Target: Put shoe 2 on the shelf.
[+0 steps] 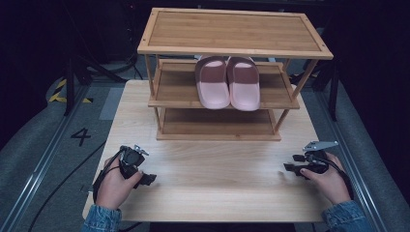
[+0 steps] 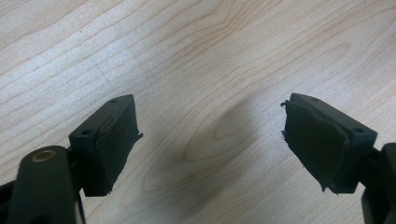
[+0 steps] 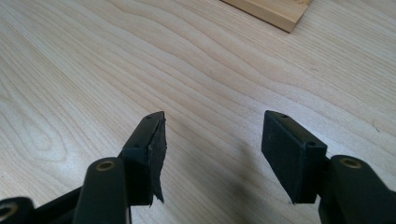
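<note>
A pair of pink slippers [image 1: 227,81] with maroon straps lies side by side on the middle shelf of a three-tier bamboo rack [image 1: 232,34] at the back of the table. My left gripper [image 1: 146,179] rests low over the table's front left, held in a hand, its jaws wide apart with bare wood between them [image 2: 210,135]. My right gripper [image 1: 291,163] sits at the front right in the other hand, open too, with nothing between its fingers [image 3: 212,140]. Both grippers are well in front of the rack.
The light wooden table [image 1: 212,179] stretches between the two hands. A corner of the rack's base [image 3: 271,11] shows ahead in the right gripper view. Metal rails and cables run along the dark floor on both sides.
</note>
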`<state>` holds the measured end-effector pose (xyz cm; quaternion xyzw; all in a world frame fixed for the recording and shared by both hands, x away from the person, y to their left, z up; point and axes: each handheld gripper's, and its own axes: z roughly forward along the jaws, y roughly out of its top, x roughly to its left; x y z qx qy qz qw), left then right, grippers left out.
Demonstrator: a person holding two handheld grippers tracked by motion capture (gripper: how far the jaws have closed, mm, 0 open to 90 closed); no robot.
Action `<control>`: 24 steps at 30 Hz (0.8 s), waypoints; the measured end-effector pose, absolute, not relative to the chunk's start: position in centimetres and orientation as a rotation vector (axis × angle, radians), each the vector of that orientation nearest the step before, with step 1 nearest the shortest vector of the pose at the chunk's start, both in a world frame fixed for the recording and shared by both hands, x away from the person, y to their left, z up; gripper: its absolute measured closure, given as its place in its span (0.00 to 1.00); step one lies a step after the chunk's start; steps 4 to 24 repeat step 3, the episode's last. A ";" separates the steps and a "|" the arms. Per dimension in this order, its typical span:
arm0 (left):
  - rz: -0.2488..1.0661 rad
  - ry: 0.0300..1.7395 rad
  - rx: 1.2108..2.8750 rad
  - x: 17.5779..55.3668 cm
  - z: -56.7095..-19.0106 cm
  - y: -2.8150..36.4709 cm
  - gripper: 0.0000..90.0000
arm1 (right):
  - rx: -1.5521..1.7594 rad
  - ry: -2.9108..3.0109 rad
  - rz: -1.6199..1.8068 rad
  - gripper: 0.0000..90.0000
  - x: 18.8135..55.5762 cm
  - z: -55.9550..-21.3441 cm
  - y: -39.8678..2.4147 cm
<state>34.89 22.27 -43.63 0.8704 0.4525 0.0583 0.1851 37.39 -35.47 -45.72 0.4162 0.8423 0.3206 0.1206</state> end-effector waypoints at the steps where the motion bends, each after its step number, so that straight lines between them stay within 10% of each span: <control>1: 0.164 1.279 2.449 34.9 -43.7 22.2 0.21 | 1.210 2.461 0.939 0.46 37.4 -45.8 -35.5; 24: 0.164 1.272 2.456 34.8 -43.7 22.2 0.21 | 1.196 2.445 0.955 0.45 37.4 -45.6 -35.4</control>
